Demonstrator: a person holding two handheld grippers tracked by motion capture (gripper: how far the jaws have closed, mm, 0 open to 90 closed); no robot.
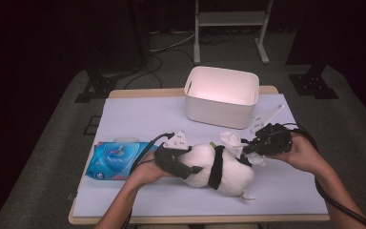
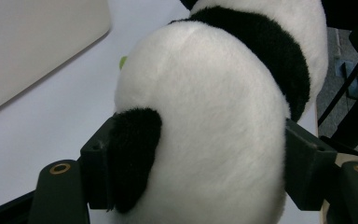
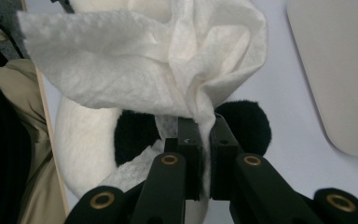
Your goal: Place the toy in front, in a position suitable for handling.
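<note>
We saw the left gripper (image 1: 178,160) clamped around the plush panda (image 1: 219,167), which lay mid-table on the white mat (image 1: 138,114). The right gripper (image 1: 259,143) pinched a crumpled wipe (image 3: 168,60) against the panda's head, near the white bin (image 1: 221,98).

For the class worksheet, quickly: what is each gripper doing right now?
Left gripper: jaws closed around the toy panda, one on each side of its body.
Right gripper: jaws shut on a white wipe.

You've got grey carpet (image 1: 43,157) around your wooden table (image 1: 138,93), a white metal frame (image 1: 231,21) far behind, darkness beyond.
</note>
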